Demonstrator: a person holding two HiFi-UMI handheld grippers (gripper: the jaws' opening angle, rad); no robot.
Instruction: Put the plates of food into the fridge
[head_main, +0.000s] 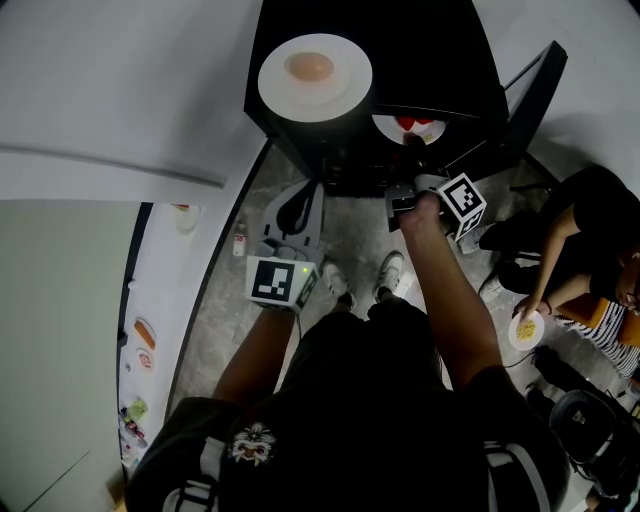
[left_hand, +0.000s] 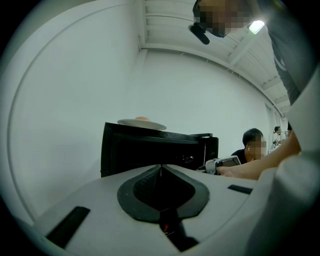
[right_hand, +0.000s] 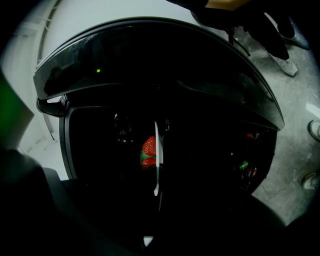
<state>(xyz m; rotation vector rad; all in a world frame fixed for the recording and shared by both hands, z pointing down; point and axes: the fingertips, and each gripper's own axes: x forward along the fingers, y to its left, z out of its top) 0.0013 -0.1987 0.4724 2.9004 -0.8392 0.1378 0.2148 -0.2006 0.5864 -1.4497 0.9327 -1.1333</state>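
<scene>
A black mini fridge (head_main: 340, 140) stands on the floor with its door (head_main: 535, 95) swung open to the right. On its top rests a white plate with a pale bun (head_main: 314, 75). My right gripper (head_main: 412, 152) is shut on the rim of a white plate of strawberries (head_main: 410, 127), which is partly inside the fridge opening. In the right gripper view this plate (right_hand: 158, 150) shows edge-on, with the strawberries (right_hand: 148, 150) against the dark interior. My left gripper (head_main: 292, 212) hangs back in front of the fridge, shut and empty, with its jaws (left_hand: 161, 167) meeting and the bun plate (left_hand: 141, 123) above.
A seated person at the right holds a small plate of yellow food (head_main: 525, 328). A white counter (head_main: 160, 290) with small items runs along the left. The fridge door juts out at the right. My feet stand on the grey floor (head_main: 235, 300) before the fridge.
</scene>
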